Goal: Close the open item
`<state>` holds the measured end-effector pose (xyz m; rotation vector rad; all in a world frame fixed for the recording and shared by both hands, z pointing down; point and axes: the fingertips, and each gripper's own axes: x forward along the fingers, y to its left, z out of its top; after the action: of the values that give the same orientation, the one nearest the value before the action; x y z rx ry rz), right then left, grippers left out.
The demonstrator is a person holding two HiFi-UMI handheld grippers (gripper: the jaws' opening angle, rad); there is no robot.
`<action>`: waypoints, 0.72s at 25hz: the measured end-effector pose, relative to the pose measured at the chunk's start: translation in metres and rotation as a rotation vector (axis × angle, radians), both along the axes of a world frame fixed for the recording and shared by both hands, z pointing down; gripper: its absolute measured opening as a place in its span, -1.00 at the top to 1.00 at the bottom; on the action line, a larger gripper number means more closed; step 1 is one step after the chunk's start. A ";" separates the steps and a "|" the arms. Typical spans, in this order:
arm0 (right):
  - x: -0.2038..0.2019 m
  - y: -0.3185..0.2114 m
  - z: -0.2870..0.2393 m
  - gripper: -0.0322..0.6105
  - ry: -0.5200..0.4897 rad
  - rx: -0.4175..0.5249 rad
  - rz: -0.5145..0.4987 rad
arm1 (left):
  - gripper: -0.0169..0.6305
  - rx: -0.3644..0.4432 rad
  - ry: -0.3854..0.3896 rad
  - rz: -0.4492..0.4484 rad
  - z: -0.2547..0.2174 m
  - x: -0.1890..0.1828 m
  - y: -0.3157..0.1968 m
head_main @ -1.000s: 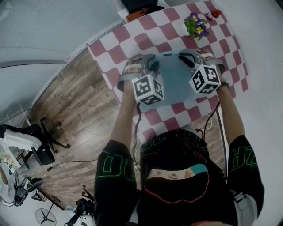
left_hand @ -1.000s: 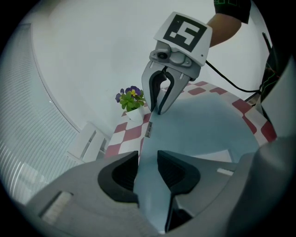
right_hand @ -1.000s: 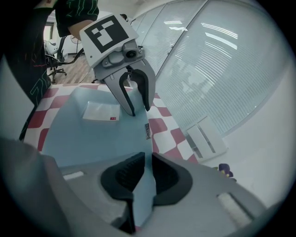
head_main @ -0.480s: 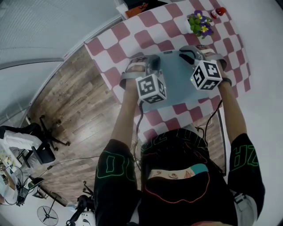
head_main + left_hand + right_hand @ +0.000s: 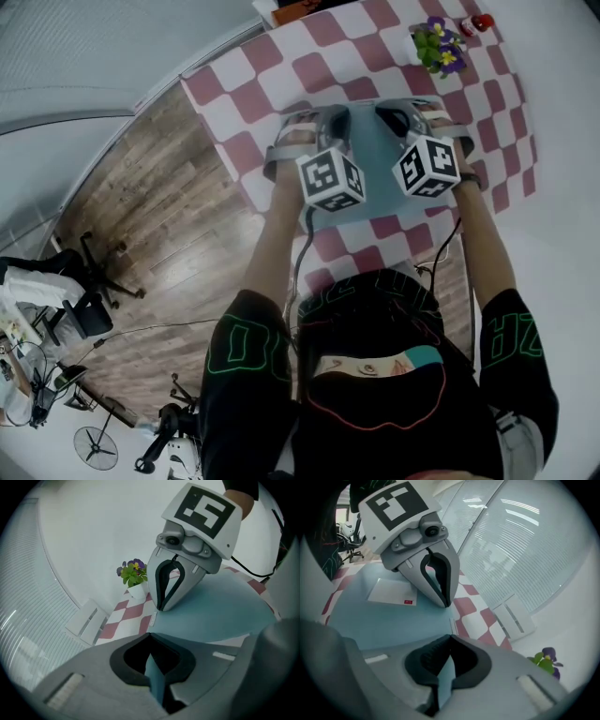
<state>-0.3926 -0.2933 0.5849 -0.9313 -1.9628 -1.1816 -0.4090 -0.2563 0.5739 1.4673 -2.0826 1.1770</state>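
**Head view.** A light blue folder [image 5: 373, 159] lies flat on the red-and-white chequered table [image 5: 281, 66], in the upper middle of the frame. The left gripper [image 5: 330, 122] and the right gripper [image 5: 398, 117] sit side by side at its far edge, with bare blue surface between them. The chequered cloth runs on past that edge toward the top of the frame. A pot of flowers [image 5: 439, 47] stands well apart at the upper right. The table's left edge drops to a wooden floor [image 5: 159, 187].

**Left gripper view.** At the bottom centre the left gripper's jaws are pressed together on a thin blue edge of the folder, which shows as a strip in the gap between them. The folder's flat face [image 5: 215, 616] spreads to the right. The right gripper's tips [image 5: 161, 606] come down on its rim in the middle of the frame. Beyond the rim the cloth is free up to the flowers [image 5: 134, 573] and the white wall.

**Right gripper view.** The right gripper's jaws are likewise closed, pinching a thin blue edge at the bottom centre. The folder's face [image 5: 393, 616] stretches left and carries a white label [image 5: 391, 592]. The left gripper's tips [image 5: 445, 603] touch its rim. Open chequered cloth lies to the right of it.
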 end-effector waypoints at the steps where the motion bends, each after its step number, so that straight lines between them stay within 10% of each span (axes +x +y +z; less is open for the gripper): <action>1: -0.002 0.004 0.000 0.89 -0.002 -0.003 0.004 | 0.93 0.000 0.000 -0.006 0.000 0.000 0.000; 18: 0.005 0.006 -0.025 0.89 -0.055 -0.186 0.216 | 0.92 0.061 0.081 -0.183 -0.005 0.016 0.034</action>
<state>-0.3872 -0.2870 0.5595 -0.7611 -2.1846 -0.9238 -0.3933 -0.2223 0.5686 1.2945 -2.1616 0.9774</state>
